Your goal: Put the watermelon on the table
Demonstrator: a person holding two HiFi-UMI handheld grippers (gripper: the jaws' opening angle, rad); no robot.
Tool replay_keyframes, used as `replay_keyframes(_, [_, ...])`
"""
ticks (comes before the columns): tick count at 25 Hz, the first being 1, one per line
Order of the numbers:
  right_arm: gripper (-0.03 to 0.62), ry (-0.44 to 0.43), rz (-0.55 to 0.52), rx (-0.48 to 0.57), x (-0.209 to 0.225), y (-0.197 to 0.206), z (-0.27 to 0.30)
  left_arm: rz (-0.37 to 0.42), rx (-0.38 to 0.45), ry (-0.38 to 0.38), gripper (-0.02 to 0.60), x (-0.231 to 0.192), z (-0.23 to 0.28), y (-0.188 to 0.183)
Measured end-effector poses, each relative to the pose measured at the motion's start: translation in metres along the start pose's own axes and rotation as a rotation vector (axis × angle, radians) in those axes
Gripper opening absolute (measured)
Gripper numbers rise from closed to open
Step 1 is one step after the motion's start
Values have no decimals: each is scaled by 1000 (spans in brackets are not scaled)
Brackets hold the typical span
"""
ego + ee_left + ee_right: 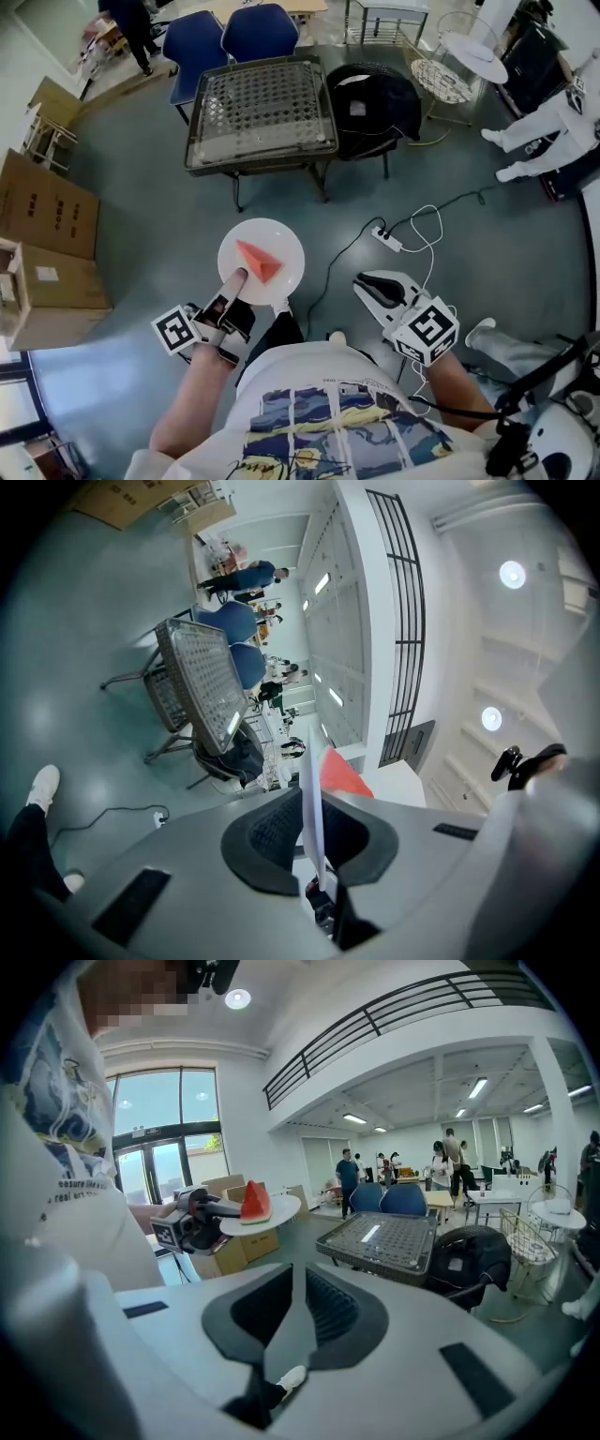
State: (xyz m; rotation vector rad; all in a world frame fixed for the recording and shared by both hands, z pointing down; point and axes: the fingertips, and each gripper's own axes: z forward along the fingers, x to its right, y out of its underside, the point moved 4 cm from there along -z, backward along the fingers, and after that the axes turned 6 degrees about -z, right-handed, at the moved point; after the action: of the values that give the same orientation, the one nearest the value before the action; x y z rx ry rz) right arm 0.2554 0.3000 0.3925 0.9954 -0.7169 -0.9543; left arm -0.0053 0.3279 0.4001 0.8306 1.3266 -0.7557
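Table (261,112): mesh-topped, on the floor ahead, well apart from the plate.
Plate (286,246): white, round, level, held in the air by its near rim.
Left tongs (234,281): narrow, clamped on the plate's rim.
Right tongs (367,284): closed together, nothing between, apart from the plate.
Watermelon (258,261): red wedge lying on the plate.

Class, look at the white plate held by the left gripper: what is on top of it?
One watermelon wedge lies on the white plate. The left gripper covers its near rim with its fingers, and the wedge hides the patch beneath.
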Motion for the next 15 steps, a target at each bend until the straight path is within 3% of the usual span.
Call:
replay_keyframes(9, [57, 74, -31, 20, 29, -81, 126, -5, -27, 18, 26, -6, 25, -138])
replay_keyframes(15, [55, 106, -32, 10, 42, -105, 171, -8, -25, 18, 26, -18, 47, -205])
